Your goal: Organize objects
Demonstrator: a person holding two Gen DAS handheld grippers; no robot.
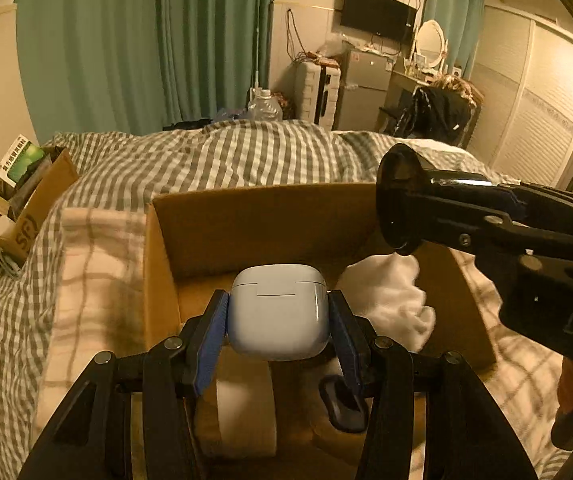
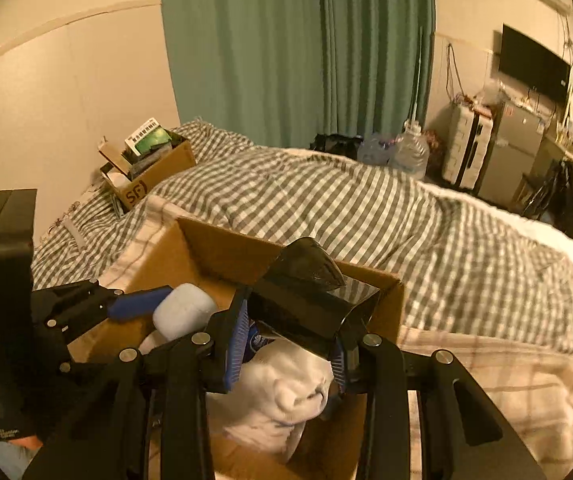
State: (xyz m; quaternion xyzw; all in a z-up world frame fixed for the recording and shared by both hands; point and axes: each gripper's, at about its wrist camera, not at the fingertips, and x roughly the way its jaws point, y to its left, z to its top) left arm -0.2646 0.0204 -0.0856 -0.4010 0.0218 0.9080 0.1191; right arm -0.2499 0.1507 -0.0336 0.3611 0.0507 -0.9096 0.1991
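We hold a white, rounded plastic earbud case [image 1: 278, 312] between the left gripper [image 1: 278, 316] jaws, closed on its sides, above the open brown cardboard box [image 1: 246, 224]. Our right gripper [image 2: 286, 344] jaws clamp a glossy black flared plastic nozzle [image 2: 306, 292], with a crumpled white cloth [image 2: 286, 396] below them.

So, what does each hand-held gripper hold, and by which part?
The left hand-held gripper holds a white earbud case by its two sides. The right hand-held gripper holds a black nozzle by its narrow end.
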